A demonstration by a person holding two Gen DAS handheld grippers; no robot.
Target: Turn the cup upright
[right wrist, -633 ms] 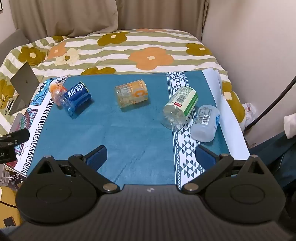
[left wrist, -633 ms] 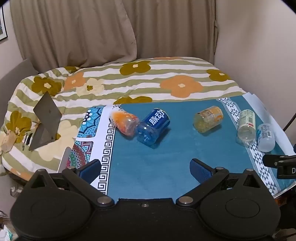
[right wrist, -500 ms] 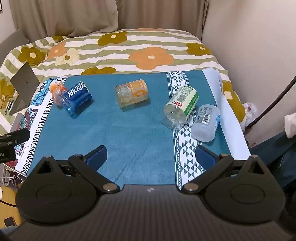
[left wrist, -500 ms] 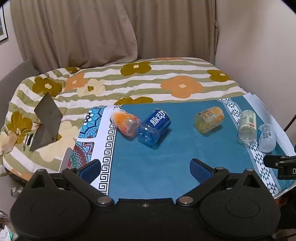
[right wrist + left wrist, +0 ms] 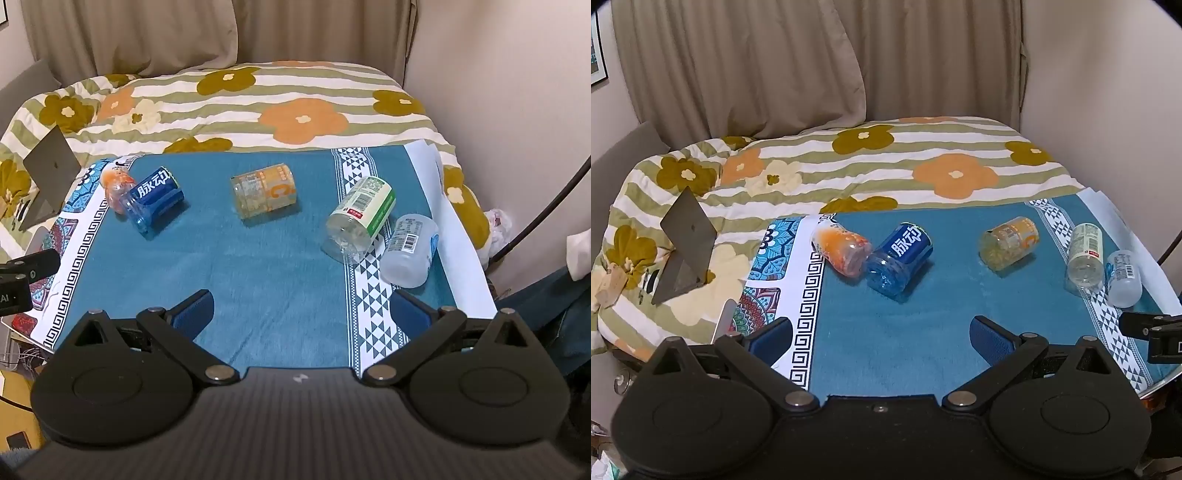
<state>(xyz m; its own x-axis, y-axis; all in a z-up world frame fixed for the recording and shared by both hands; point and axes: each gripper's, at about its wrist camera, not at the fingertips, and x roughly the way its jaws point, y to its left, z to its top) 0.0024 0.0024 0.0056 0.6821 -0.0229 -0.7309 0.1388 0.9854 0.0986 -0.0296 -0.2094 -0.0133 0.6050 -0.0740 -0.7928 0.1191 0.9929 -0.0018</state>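
Beige curtains and a flower-striped bedspread (image 5: 303, 96) closed off the far side of the room, and in front of them a teal cloth (image 5: 258, 266) covered the worktop on which five cut-off bottle cups lay on their sides.

Nearest to each camera were its own fingers. The right gripper (image 5: 301, 314) stood wide apart and held nothing; the left gripper (image 5: 882, 334) was equally wide and empty. Both hung short of the cloth's near edge, touching no cup.

From the right gripper, the closest cup was the clear barcode cup (image 5: 408, 251) at about one o'clock, its long axis running near to far and leaning right. Just beside it on the left, possibly touching, lay the green-label cup (image 5: 360, 218), base toward the gripper. Farther off at twelve o'clock sat the yellow-orange cup (image 5: 264, 192), its axis lying across the view. At ten o'clock lay the blue-label cup (image 5: 153, 199).

From the left gripper, the blue-label cup (image 5: 899, 258) lay at twelve o'clock, axis slanting toward one o'clock, touching the orange-print cup (image 5: 840, 249) at eleven. By my reading, the right gripper was nearer the barcode pair, the left nearer the blue pair; no cup stood upright yet.
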